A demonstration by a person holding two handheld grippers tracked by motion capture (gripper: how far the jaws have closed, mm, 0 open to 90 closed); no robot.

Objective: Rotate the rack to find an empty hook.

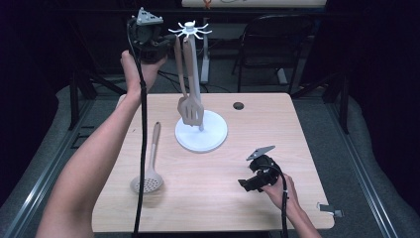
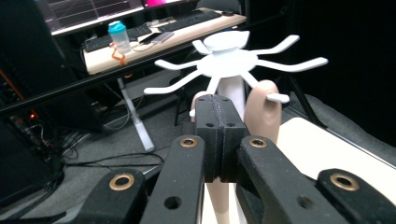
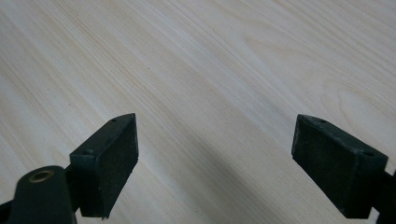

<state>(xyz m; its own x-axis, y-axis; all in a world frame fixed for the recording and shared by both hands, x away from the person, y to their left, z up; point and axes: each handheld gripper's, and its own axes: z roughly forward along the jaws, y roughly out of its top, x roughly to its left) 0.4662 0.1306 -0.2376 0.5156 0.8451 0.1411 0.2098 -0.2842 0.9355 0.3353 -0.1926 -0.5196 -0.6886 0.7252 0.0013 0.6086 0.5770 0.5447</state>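
The left gripper (image 1: 166, 43), clenched with nothing between its pads, is raised beside the top of the white rack (image 1: 201, 134). A slotted spatula (image 1: 189, 84) hangs there upright, blade down. The right gripper (image 1: 246, 183) rests released on the bench (image 1: 297, 129). A skimmer (image 1: 149, 163) lies flat, handle pointing away.

White rack (image 1: 200, 130), beige slotted turner (image 1: 190, 110) & skimmer (image 1: 147, 182), pale woodgrain table (image 1: 218, 198).

Dim room: grey floor (image 1: 64, 106), black chair (image 1: 267, 47), perhaps a monitor desk (image 2: 154, 44) behind.
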